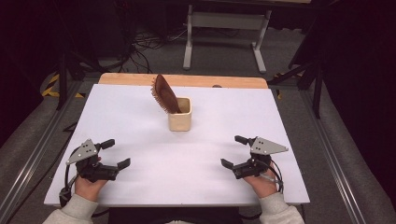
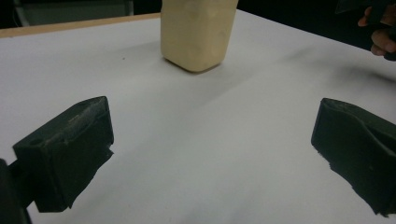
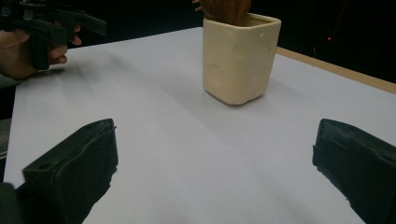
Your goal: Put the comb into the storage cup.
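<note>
— What do you have closest to you?

— My left tongs (image 1: 116, 153) sit at the near left of the white flat surface (image 1: 140, 121), held in a hand (image 1: 88, 184), jaws spread wide with nothing between them. My right tongs (image 1: 235, 150) mirror them at the near right, held in the other hand (image 1: 262, 182), also spread wide and empty. Both hover low over the surface, well apart from each other.

— And farther out?

— Ahead, roughly midway between the two tongs, stands the cream square ceramic cup (image 1: 180, 115), upright on the surface, well apart from both tongs. In the left gripper view the cup (image 2: 196, 32) stands straight ahead between my jaws; in the right gripper view it (image 3: 240, 56) sits ahead too, right of the middle.

— The brush?

— The brown oval wooden hairbrush (image 1: 164, 94) stands in the cup, handle down, head leaning up and left, bristles facing left. Beyond that, the pale wooden table edge (image 1: 187, 80) shows behind the white sheet.
</note>
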{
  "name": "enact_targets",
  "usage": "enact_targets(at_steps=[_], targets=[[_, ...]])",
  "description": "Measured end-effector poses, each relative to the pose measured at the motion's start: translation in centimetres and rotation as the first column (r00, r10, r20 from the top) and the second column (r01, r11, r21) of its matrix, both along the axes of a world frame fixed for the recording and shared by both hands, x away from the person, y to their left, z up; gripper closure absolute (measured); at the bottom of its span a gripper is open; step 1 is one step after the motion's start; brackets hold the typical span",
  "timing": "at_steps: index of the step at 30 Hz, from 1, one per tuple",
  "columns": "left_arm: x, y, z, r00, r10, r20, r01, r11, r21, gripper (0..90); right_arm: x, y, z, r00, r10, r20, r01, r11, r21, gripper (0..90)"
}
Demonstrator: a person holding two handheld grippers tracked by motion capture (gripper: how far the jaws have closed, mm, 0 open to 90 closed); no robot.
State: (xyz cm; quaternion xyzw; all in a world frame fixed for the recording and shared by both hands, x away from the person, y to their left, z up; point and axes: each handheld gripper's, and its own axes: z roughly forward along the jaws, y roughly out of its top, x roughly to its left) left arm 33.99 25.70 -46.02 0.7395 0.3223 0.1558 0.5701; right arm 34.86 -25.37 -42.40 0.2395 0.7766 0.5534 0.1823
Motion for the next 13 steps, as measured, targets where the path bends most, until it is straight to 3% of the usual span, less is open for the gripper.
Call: enact_targets(at_steps=[7, 11, 13], targets=[[-0.4, 0.01, 0.29, 0.9985, 0.037, 0.039, -0.039, 0.9989, 0.028, 0.8, 0.0, 0.12, -0.2, 0.9999, -0.006, 0.009, 0.006, 1.0, -0.013, 0.6], [-0.4, 0.25, 0.58, 0.9989, 0.04, 0.026, -0.04, 0.9992, 0.0, 0.4, 0.05, 0.02, -0.21, 0.9999, -0.011, 0.005, 0.011, 1.0, -0.007, 0.6], [-0.29, 0.69, 0.8, 0.9988, 0.05, -0.001, -0.05, 0.998, -0.039, 0.4, 0.05, 0.03, -0.21, 0.9999, -0.012, 0.005, 0.012, 1.0, -0.006, 0.6]])
